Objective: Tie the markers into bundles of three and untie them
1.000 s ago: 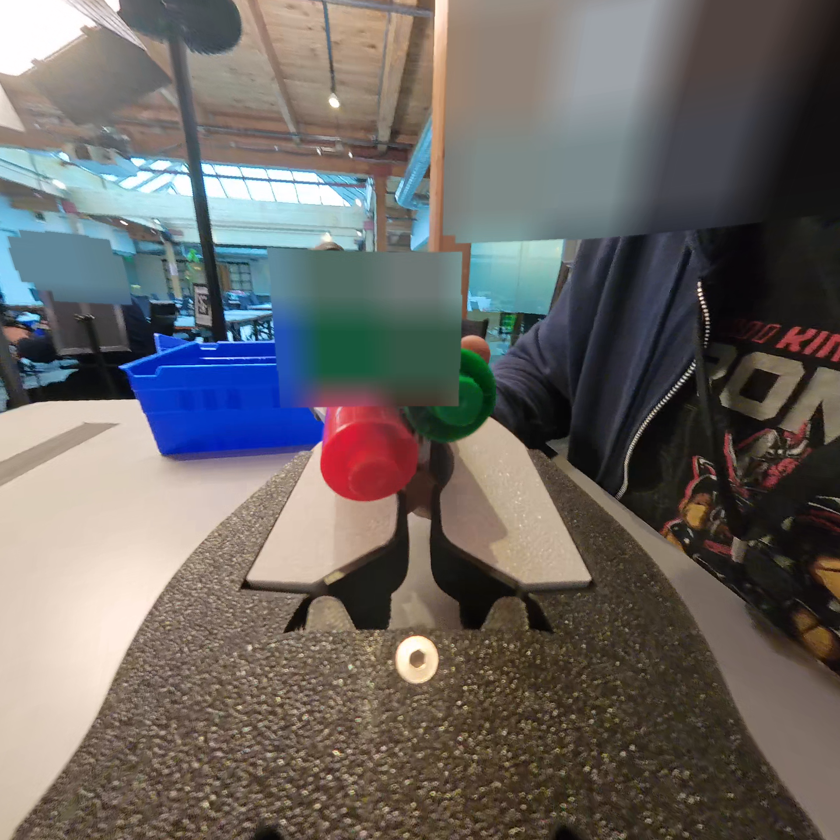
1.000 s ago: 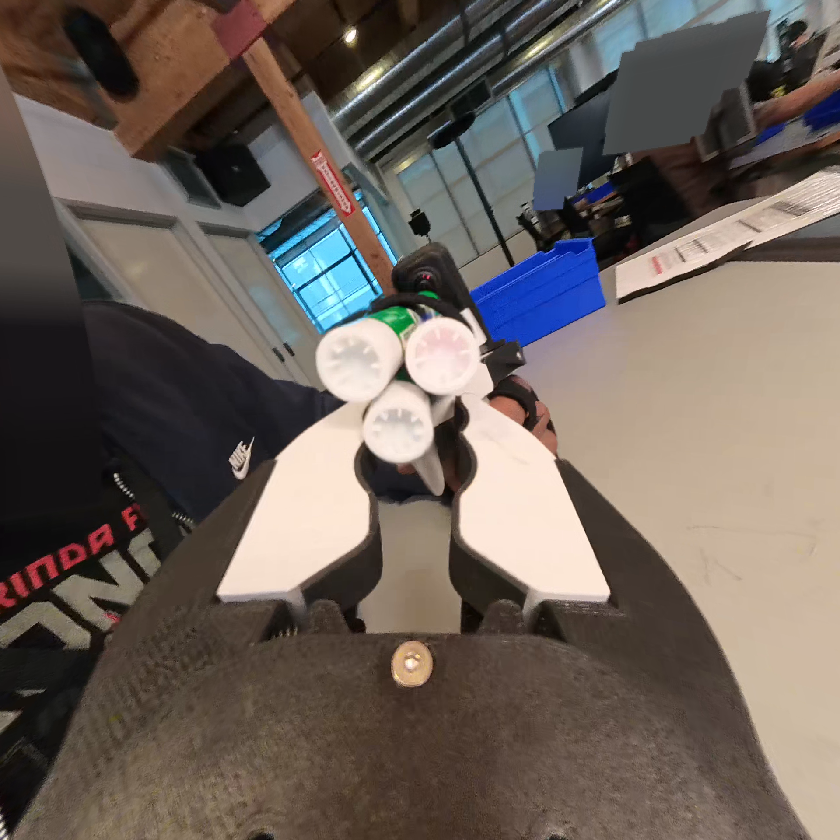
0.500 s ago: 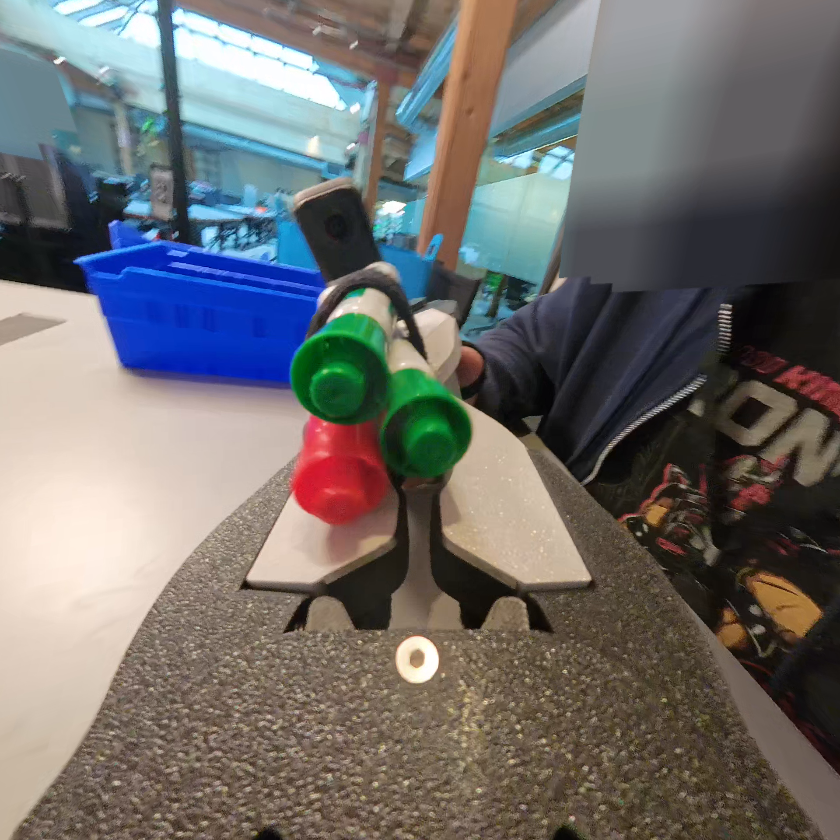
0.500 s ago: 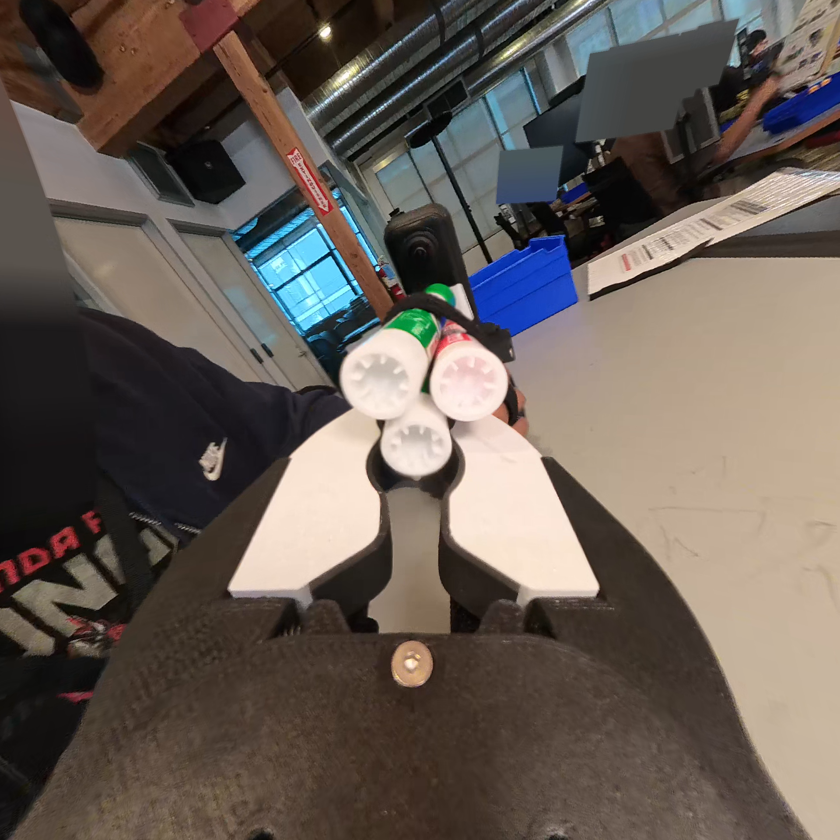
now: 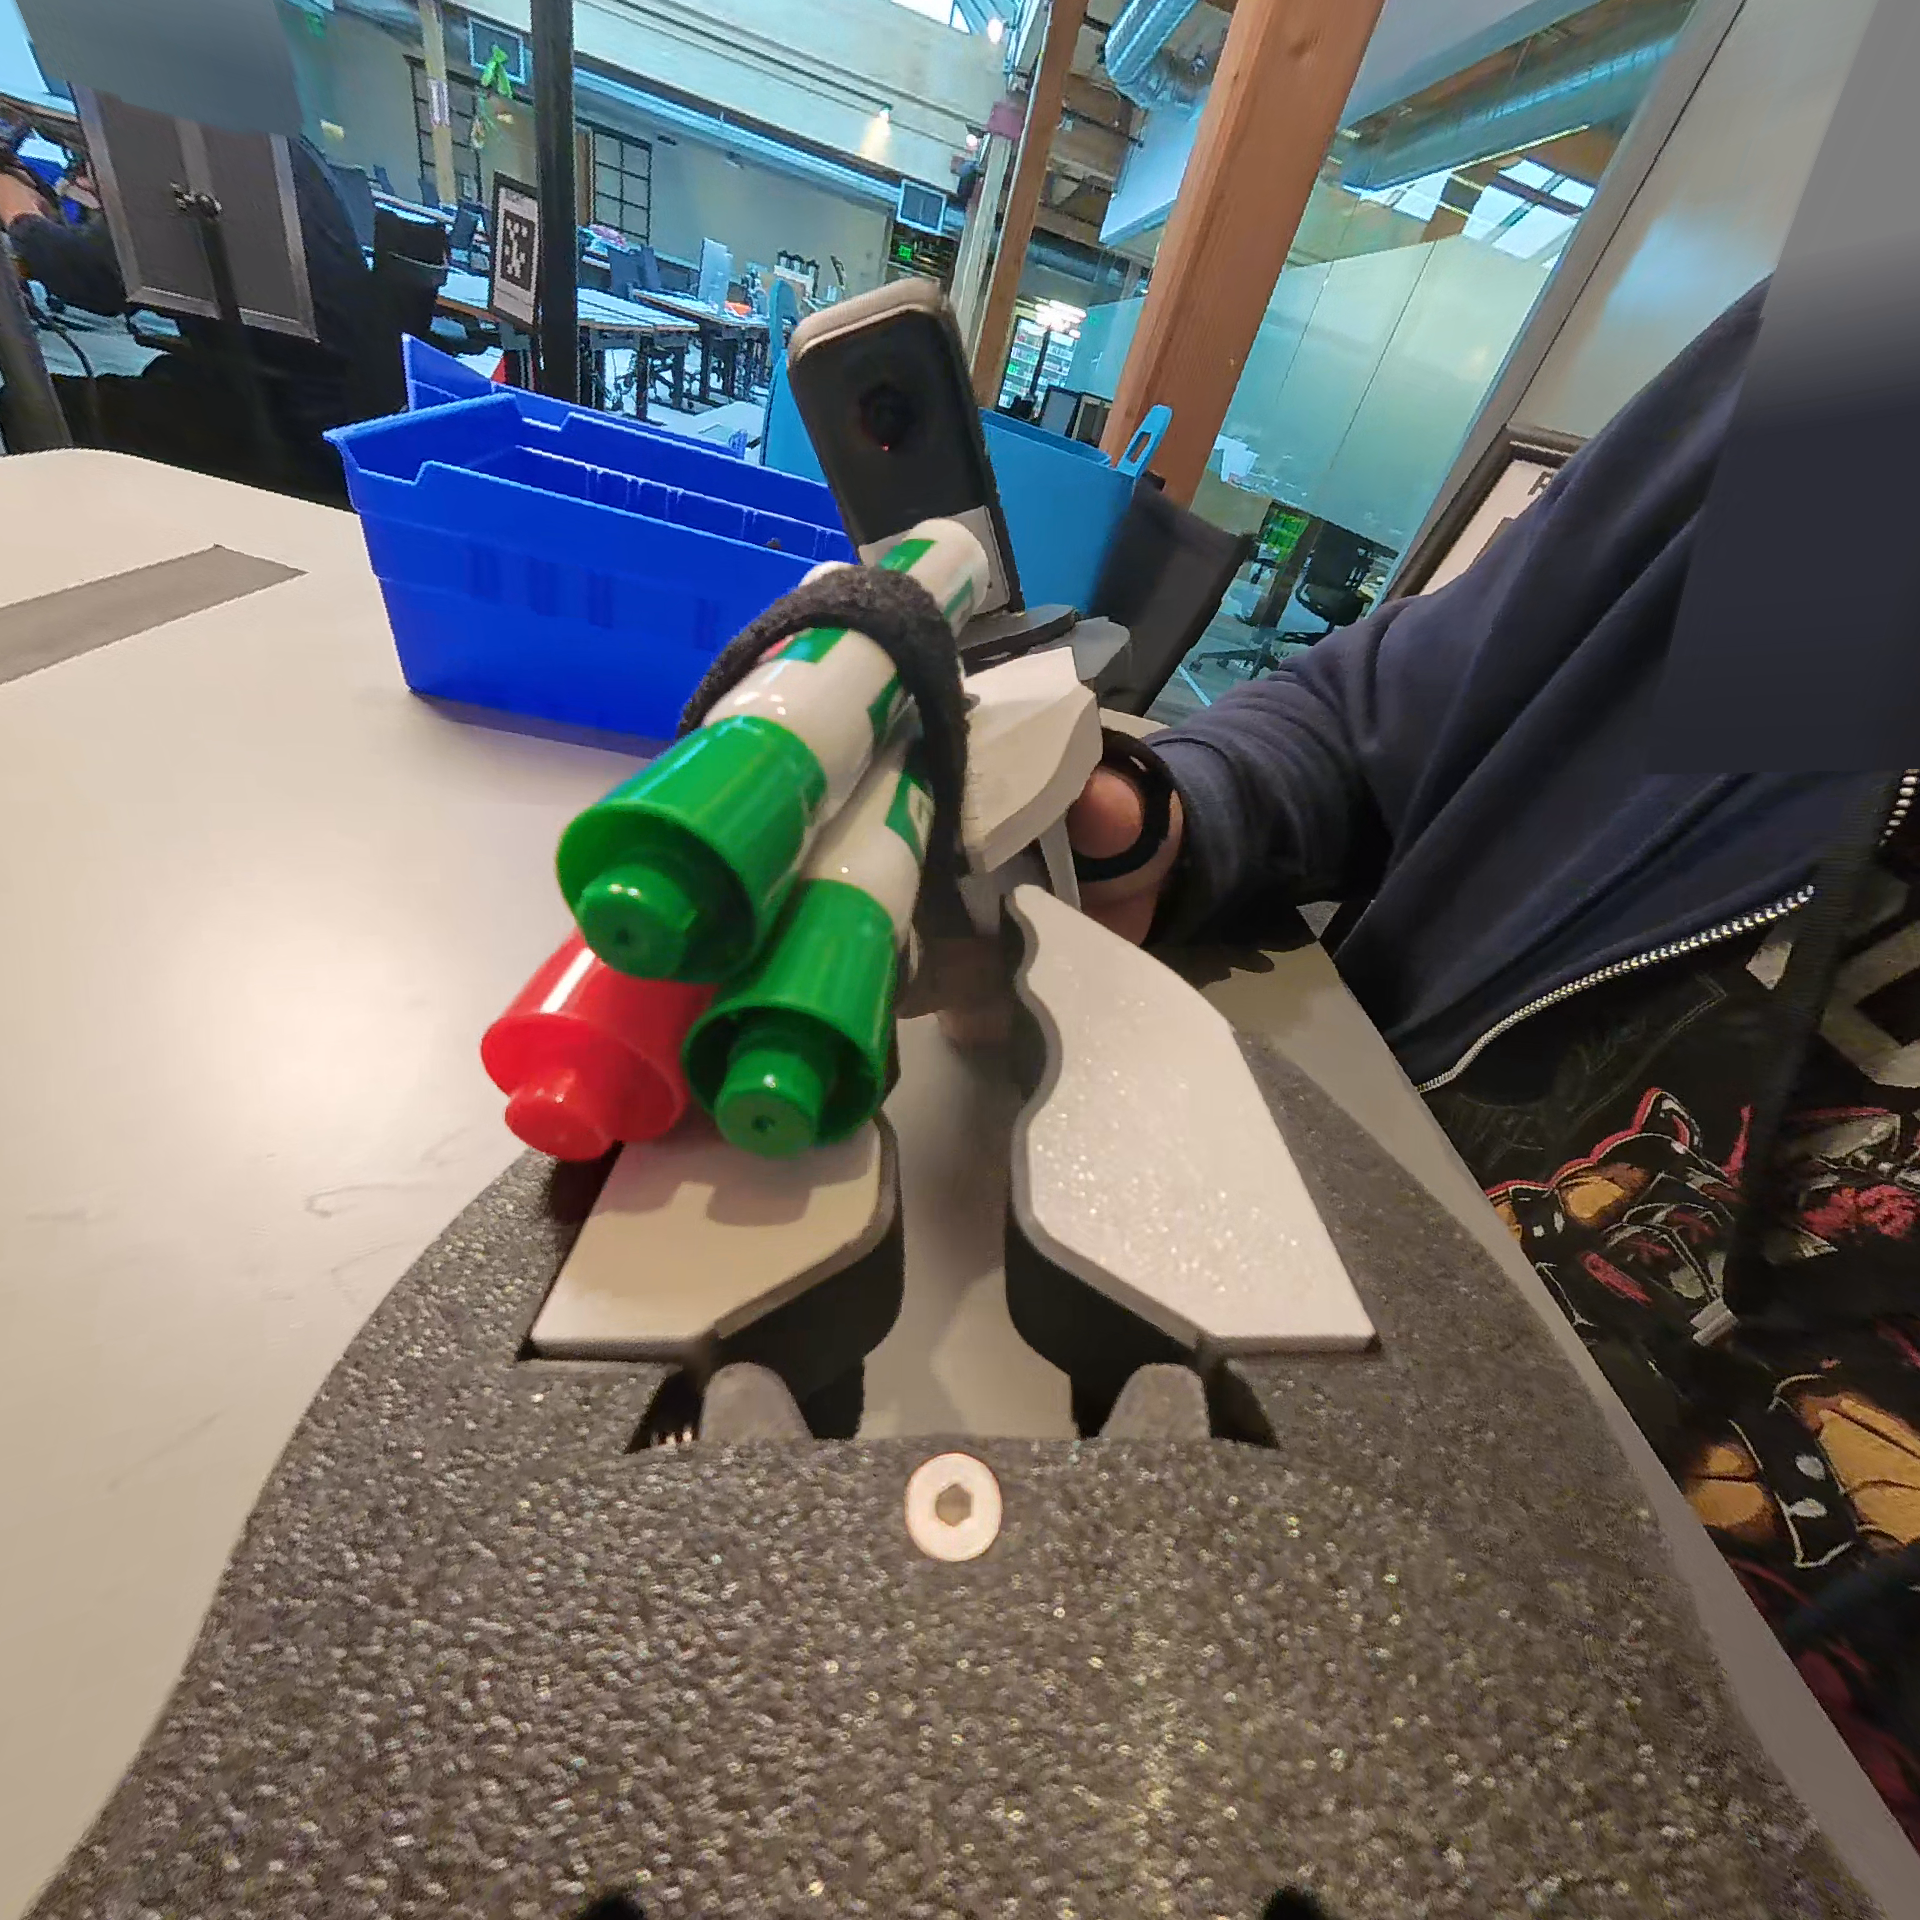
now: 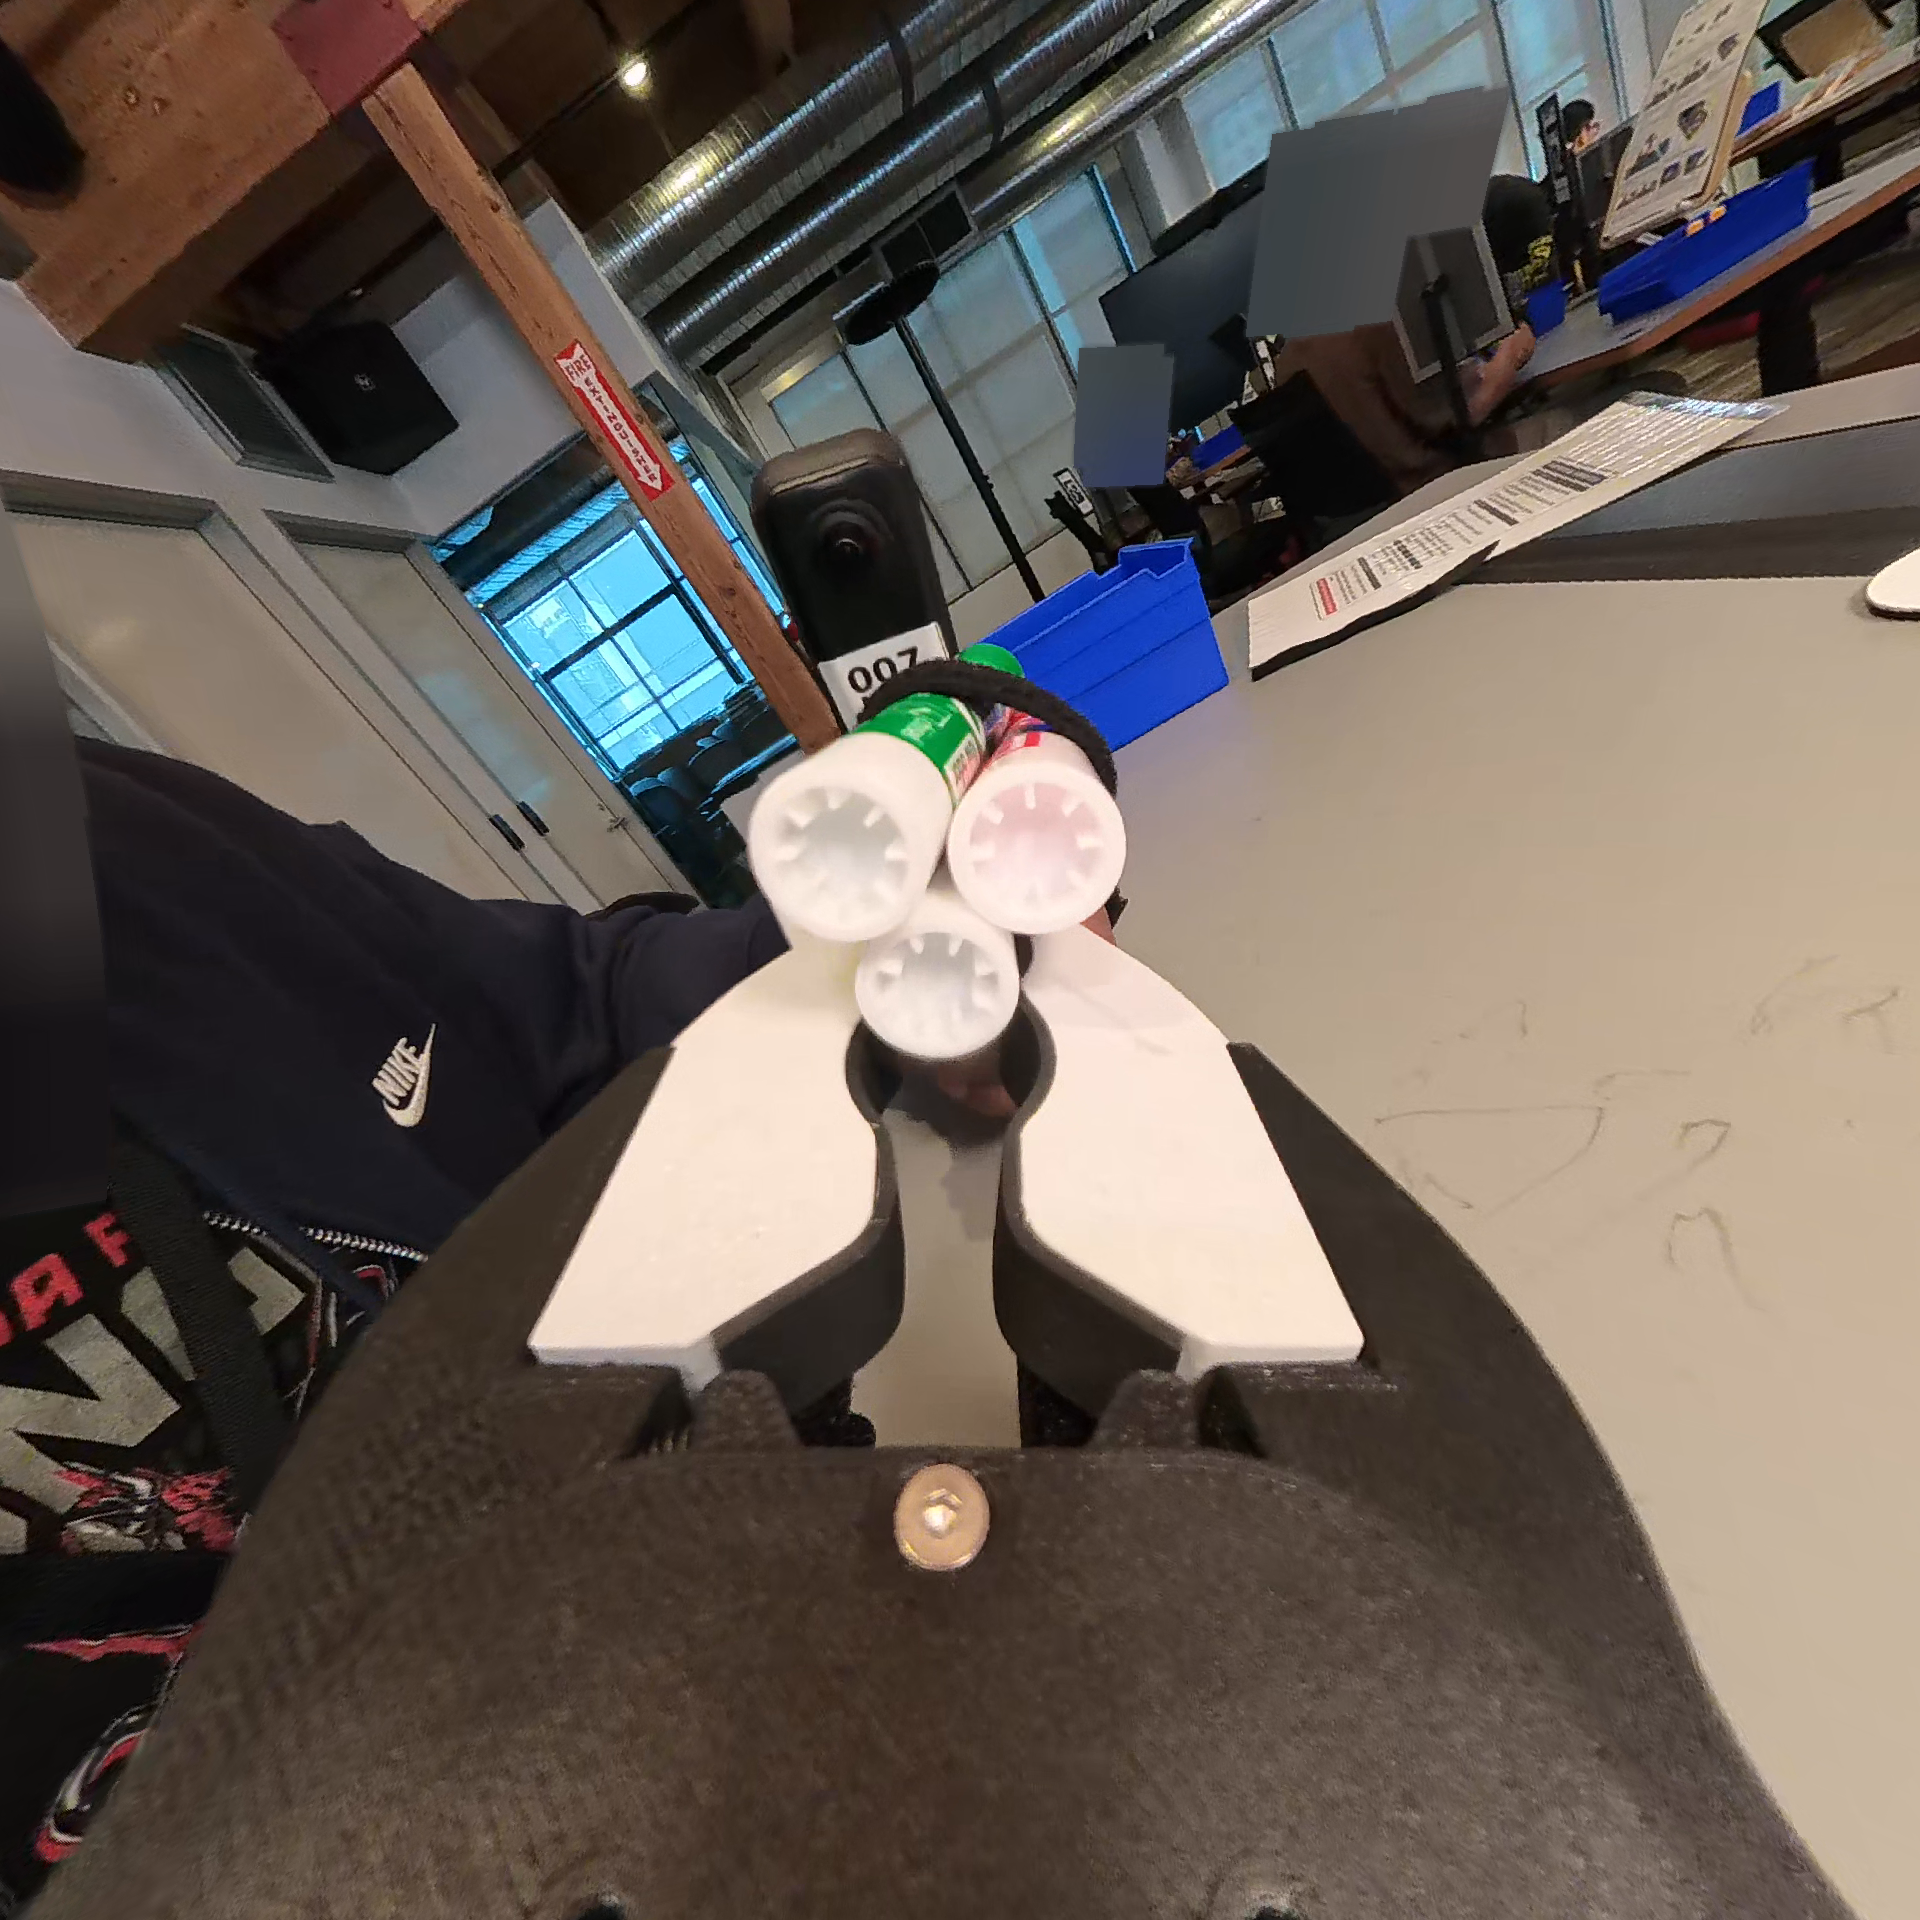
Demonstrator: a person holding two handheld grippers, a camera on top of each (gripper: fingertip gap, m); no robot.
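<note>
Three markers (image 5: pixel 748 914), two green-capped and one red, sit bundled by a black band (image 5: pixel 914 665) in the air between both grippers, above the table (image 5: pixel 208 831). Long axis runs gripper to gripper: caps face the left gripper (image 5: pixel 956 1029), white butt ends face the right gripper (image 6: pixel 940 997). Right gripper looks clamped on the lowest marker's end. Left gripper's jaws stand parted, bundle resting over its left finger, not pinched. Band's fastening is hidden; the right grip's contact is hard to see.
</note>
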